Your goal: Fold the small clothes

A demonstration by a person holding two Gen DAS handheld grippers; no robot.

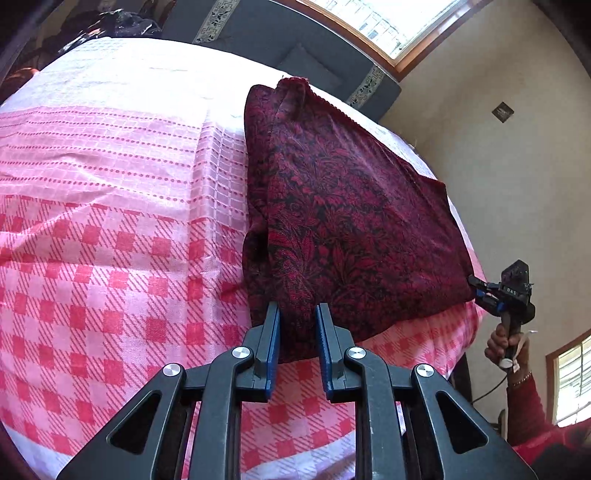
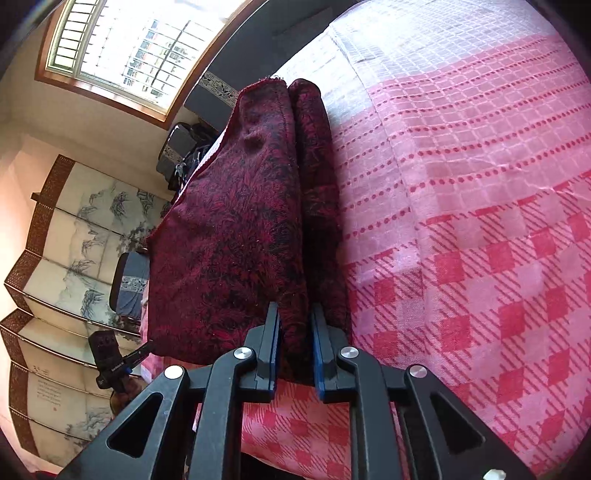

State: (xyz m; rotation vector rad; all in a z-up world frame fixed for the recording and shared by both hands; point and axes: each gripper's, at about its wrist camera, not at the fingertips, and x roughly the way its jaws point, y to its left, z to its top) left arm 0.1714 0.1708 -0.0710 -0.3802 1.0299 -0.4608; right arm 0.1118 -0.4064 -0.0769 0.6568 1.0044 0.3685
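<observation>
A dark red floral-patterned garment lies partly folded on the pink checked bedspread. My left gripper is shut on its near corner. My right gripper shows far right in the left wrist view, clamped on the garment's other near corner. In the right wrist view the right gripper is shut on the garment's edge, and the left gripper pinches the far corner at lower left. The near edge is held slightly above the bed.
The bedspread covers the bed. A dark headboard and a window stand behind. A wall is to the right. A folding painted screen and a dark cushion stand beside the bed.
</observation>
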